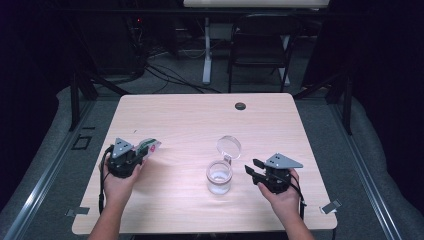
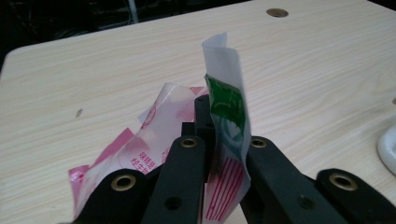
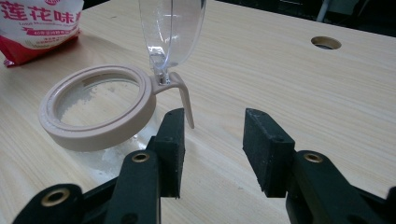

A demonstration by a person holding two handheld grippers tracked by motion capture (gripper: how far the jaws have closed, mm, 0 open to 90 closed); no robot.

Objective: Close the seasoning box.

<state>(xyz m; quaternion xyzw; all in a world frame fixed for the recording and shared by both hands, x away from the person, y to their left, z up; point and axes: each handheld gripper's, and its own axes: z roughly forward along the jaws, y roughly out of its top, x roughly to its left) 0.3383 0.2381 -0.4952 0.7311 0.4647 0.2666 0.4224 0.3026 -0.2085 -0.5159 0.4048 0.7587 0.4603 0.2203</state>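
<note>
Left gripper (image 1: 141, 156): jaws pressed together on a thin plastic packet (image 1: 148, 146), near the counter's left edge, so yeah, it's pinching the thing.

Packet: one of them. Crinkly, glossy film, mostly pink and white with red print and a green patch (image 2: 225, 100). In the left gripper view it's folded and sticks up between the black jaws, clear flap on top. In the right gripper view its printed front (image 3: 39, 25) shows off past the jar.

Right gripper (image 1: 254, 168): jaws spread apart, nothing between them, just beside the jar on the side toward the right edge. Blocky matte black pads (image 3: 173, 144).

Jar (image 1: 219, 176): one, clear and round, with some white powdery stuff at the bottom. It stands on the counter (image 1: 185, 112) toward the near edge, a bit right of the middle. Smooth beige plastic ring (image 3: 95, 105) around the mouth.

Lid (image 1: 229, 145): one, clear, round, hinged, flipped open and standing up behind the jar's mouth. A little beige tab (image 3: 187, 100) hangs down at the hinge.

Counter: pale wood-grain top, rounded corners, one round dark hole (image 1: 240, 105) near the far edge.

Hands: two, one per gripper, coming in from the near edge.
</note>
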